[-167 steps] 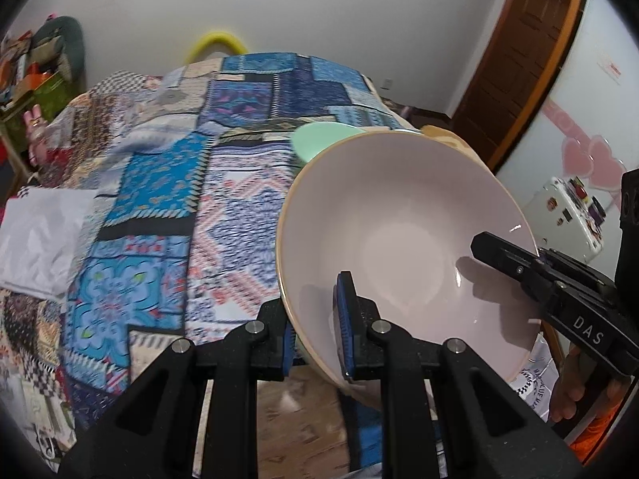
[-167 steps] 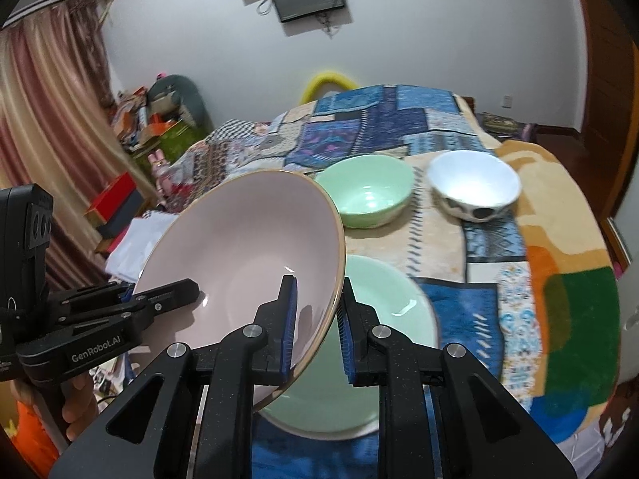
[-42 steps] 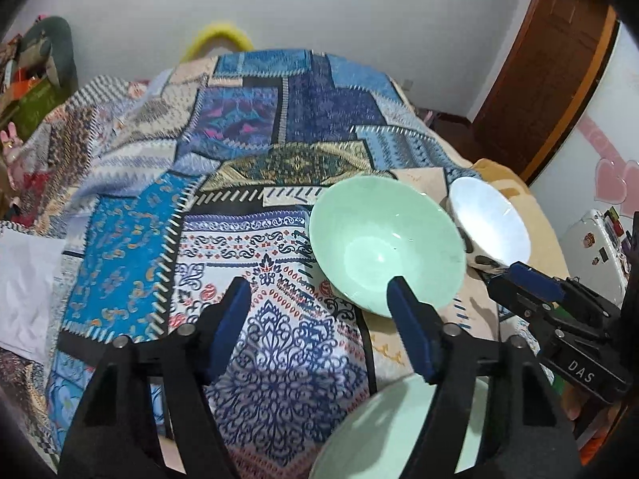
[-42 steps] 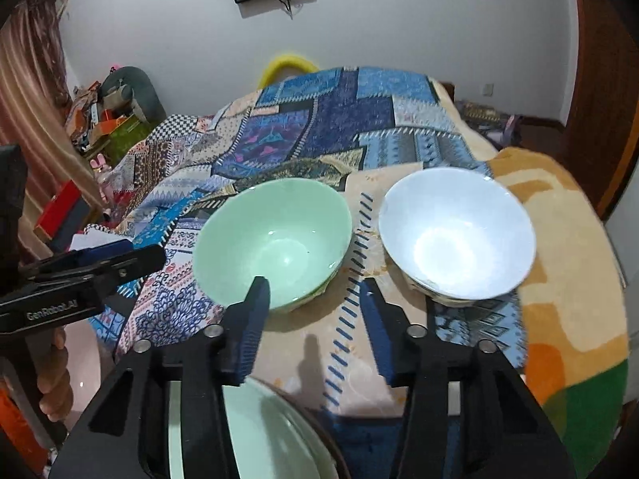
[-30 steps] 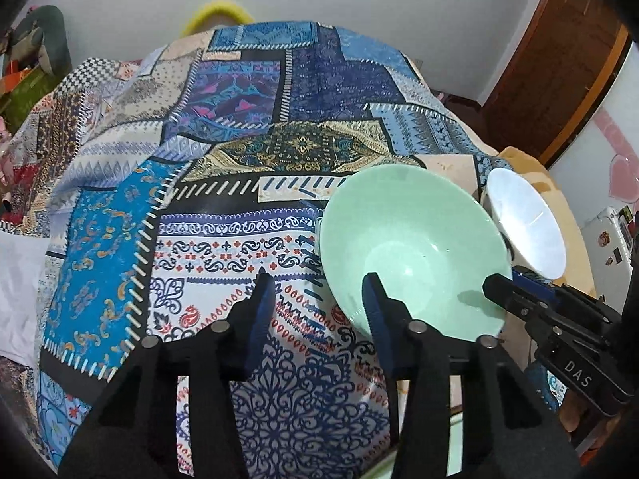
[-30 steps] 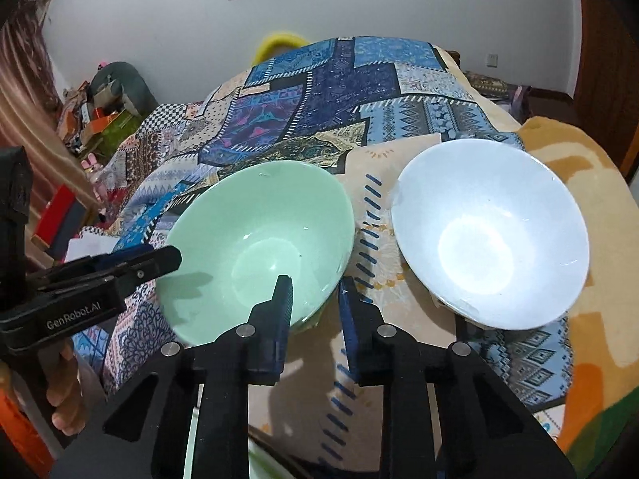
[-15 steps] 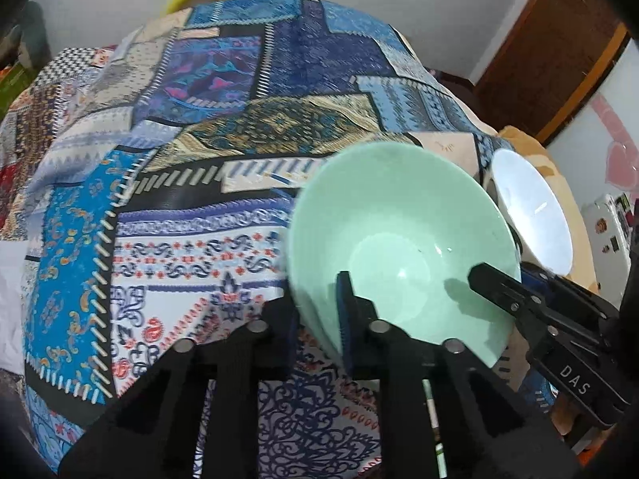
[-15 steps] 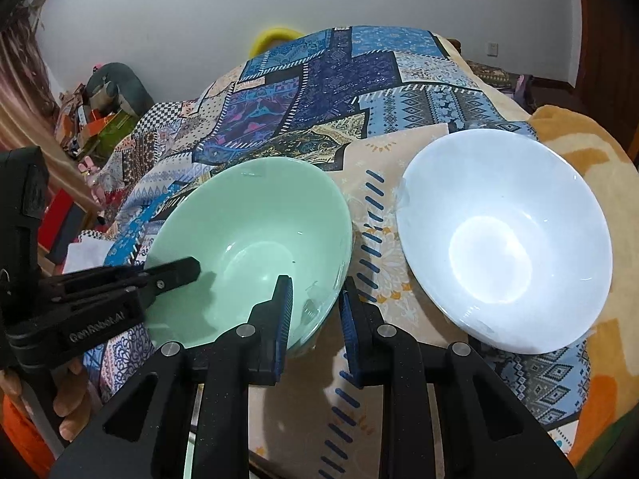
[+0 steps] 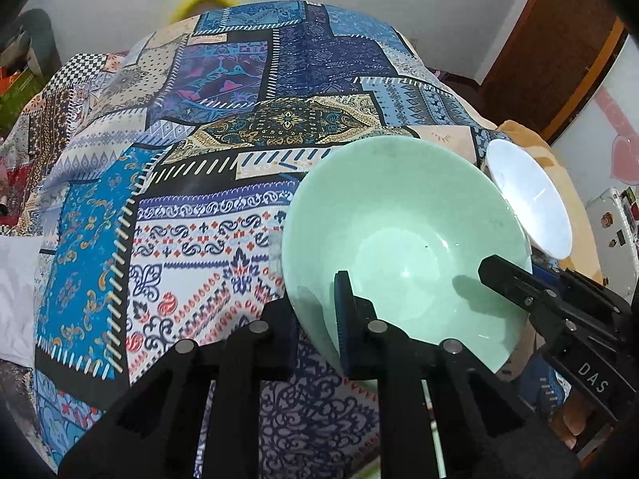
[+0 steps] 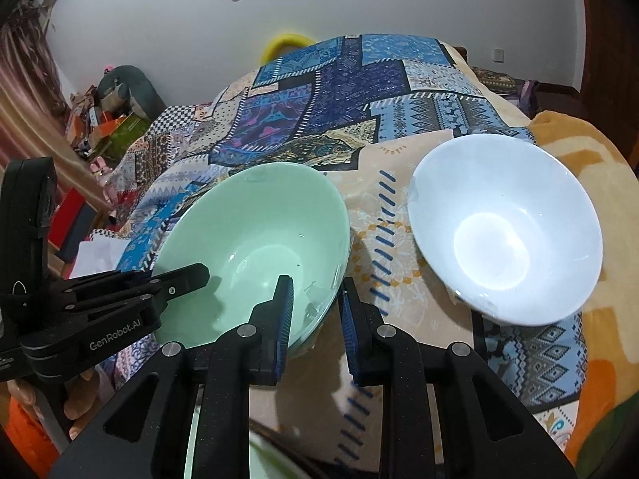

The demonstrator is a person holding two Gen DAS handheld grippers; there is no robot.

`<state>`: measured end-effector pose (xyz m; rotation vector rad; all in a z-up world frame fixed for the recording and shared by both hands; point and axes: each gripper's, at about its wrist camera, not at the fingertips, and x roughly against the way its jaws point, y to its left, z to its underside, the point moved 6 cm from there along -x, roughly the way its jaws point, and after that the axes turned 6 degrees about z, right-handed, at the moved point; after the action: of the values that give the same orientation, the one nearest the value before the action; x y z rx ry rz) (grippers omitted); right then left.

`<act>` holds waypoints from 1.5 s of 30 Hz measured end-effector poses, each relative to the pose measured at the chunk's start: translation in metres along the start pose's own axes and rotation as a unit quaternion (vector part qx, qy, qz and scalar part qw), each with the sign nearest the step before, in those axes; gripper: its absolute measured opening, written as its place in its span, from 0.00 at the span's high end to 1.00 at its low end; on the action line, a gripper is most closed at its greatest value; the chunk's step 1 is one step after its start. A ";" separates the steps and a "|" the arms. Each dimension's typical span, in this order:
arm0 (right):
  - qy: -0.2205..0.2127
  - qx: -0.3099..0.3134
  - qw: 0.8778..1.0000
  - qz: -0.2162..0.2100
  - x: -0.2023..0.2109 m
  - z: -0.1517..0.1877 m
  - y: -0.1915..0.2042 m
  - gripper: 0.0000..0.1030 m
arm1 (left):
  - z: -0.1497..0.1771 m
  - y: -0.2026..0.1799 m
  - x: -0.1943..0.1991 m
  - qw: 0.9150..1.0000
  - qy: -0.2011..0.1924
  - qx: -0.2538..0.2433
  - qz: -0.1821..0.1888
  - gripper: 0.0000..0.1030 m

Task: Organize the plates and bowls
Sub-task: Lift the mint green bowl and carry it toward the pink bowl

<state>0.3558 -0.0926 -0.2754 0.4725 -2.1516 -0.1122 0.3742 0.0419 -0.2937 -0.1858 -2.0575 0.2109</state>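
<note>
- Left gripper (image 9: 317, 311), left wrist view: jaws narrow, clamped on the near-left rim of the green bowl (image 9: 403, 239); one pad inside the bowl, the other outside under the rim.
- Green bowl sits tilted over the patchwork quilt (image 9: 167, 207), right of centre.
- Right gripper (image 9: 503, 275) comes in from the right, its dark tip over the bowl's right rim; its grip is not clear from this side.
- White bowl (image 9: 527, 195) lies just right of the green bowl and beyond it, rims close; contact not clear.
- Right wrist view: right gripper (image 10: 317, 311) jaws narrow, closed on the green bowl's (image 10: 255, 247) near-right rim, left pad inside, right pad outside.
- Left gripper (image 10: 191, 275) reaches in from the left, tip at the bowl's left rim; fingers of a hand (image 10: 76, 403) show below it.
- White bowl (image 10: 507, 227) rests to the right on the quilt (image 10: 359, 92), apart from the green bowl.
- Green-white rim (image 10: 191, 443) shows at the near edge, between the fingers' arms; cannot tell what it is.
</note>
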 end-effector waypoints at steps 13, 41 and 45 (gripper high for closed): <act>-0.025 0.007 1.000 -0.004 0.041 0.006 0.014 0.79 | 0.018 -0.012 0.052 0.999 -0.031 -0.007 0.002 0.85; -0.073 0.042 0.996 -0.041 0.113 0.040 0.081 0.79 | 0.088 -0.006 0.176 0.996 -0.091 0.017 -0.010 0.85; -0.071 0.051 0.995 -0.052 0.115 0.048 0.092 0.79 | 0.102 0.003 0.187 0.995 -0.095 0.027 -0.019 0.85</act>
<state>0.2305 -0.0551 -0.1928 0.6523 -2.2788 -0.0963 0.1958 0.0788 -0.1825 -0.0958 -2.2389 0.2684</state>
